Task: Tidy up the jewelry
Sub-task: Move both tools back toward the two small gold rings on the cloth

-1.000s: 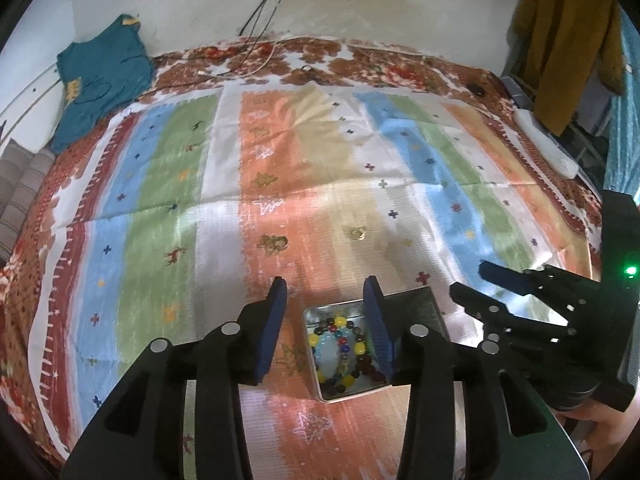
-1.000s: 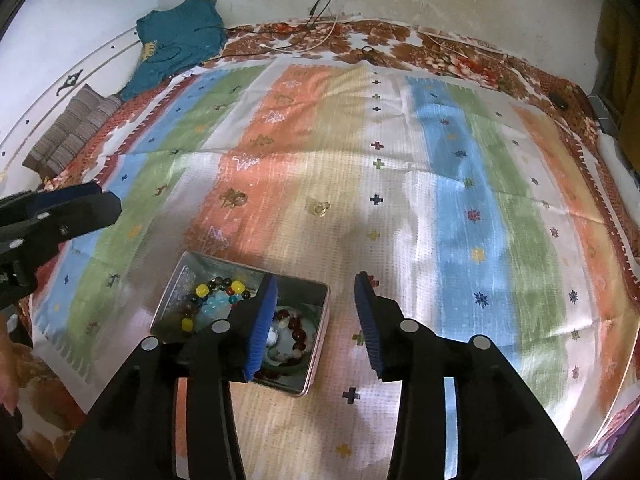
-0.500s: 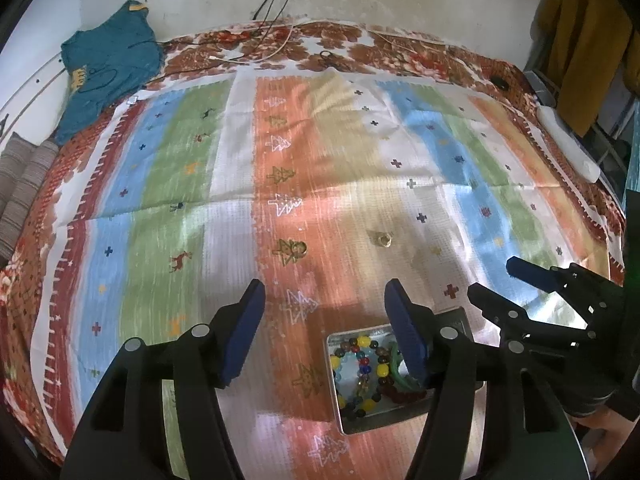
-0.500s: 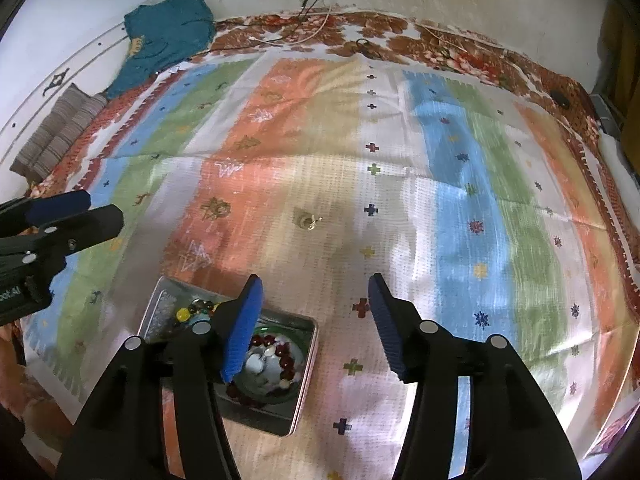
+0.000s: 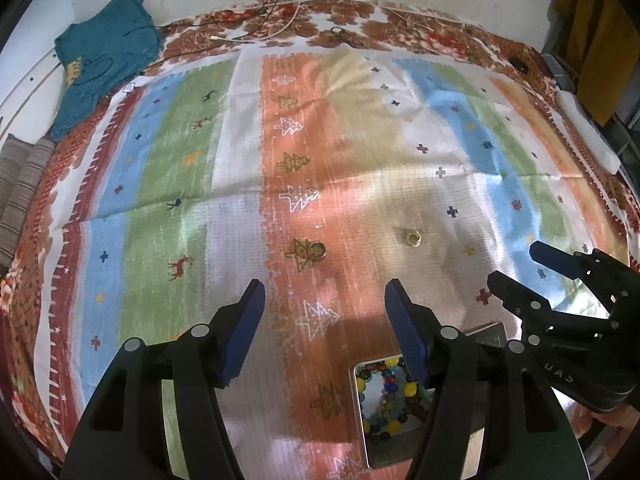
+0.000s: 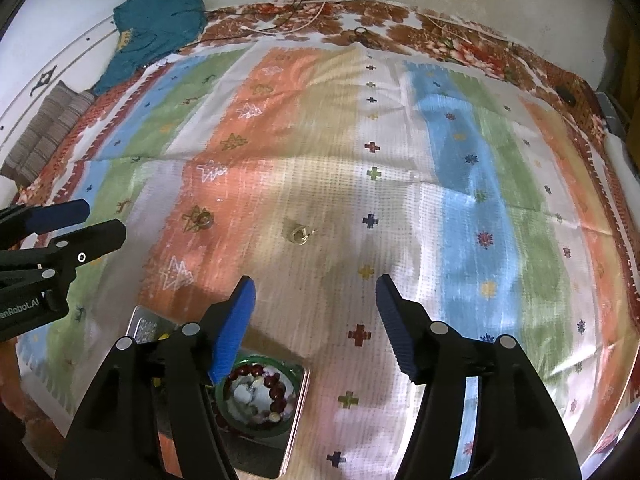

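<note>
Bare cloth (image 5: pixel 360 168) lies ahead of both spread grippers. Obstacles: tin (image 5: pixel 362 432) near the left gripper (image 5: pixel 324 324), two rings (image 6: pixel 299 234) (image 6: pixel 204 220) farther out; cables (image 6: pixel 288 28) lie along the far edge.

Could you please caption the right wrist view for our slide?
Open right gripper above striped cloth, small gold ring ahead, metal tin of beaded bracelets below.
</note>
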`<state>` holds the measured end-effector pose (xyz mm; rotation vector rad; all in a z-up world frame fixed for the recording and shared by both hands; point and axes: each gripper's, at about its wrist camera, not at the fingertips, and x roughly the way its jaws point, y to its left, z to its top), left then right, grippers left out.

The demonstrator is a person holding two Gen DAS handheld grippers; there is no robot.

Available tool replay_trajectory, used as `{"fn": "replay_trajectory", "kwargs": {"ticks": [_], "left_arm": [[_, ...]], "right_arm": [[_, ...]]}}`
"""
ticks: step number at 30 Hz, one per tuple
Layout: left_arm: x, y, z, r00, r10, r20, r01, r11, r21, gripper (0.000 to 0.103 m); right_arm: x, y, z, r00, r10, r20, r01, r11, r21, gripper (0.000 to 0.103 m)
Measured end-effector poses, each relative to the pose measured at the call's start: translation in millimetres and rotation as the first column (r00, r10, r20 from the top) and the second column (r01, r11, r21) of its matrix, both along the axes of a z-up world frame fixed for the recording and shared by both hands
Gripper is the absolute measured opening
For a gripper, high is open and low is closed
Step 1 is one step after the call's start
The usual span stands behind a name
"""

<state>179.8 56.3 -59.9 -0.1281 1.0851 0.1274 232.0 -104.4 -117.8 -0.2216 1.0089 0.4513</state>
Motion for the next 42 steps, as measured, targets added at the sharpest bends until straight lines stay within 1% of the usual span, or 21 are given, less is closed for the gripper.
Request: {"fn": "replay_trajectory", "kwargs": {"ticks": [1,4,13,21,36,42], "left_arm": [[2.5,0.3,-1.4,1.0,0.001,-0.004,-0.001,1.0,0.003,0.062],[7.6,0.3,-5.7,1.0,0.004,-0.014,-0.004,1.0,0.012,0.065],[21.7,5.5,-21.6,0.998,0.009,-0.06,-0.007,1.0,0.026,0.066],[33.3,3.1,-29.5,0.996,-0.012,-0.083,0.015,0.999,0.033,0.067],[53.3,12.5,-54.7,0.99,-0.014,-0.144,0.017,1.0,0.018,0.067],[63.7,16.5,-65.8,0.986,-0.017,-0.166,0.019,1.0,0.01,0.067]], "right_arm": [[1.7,0.1,-1.0,1.0,-0.001,-0.002,0.001,1.0,0.0,0.067],[6.2,2.1,-5.2,1.0,-0.001,-0.009,0.001,1.0,-0.009,0.067],[18.4,11.0,-19.9,0.999,0.009,-0.042,-0.01,0.999,-0.04,0.067],[27.3,21.2,-28.9,0.997,0.033,-0.067,-0.037,0.998,-0.054,0.067],[50.7,27.7,-52.1,0.992,0.027,-0.121,-0.034,0.997,-0.062,0.067],[59.4,31.9,-57.5,0.99,0.029,-0.139,-0.036,0.998,-0.048,0.067]]}}
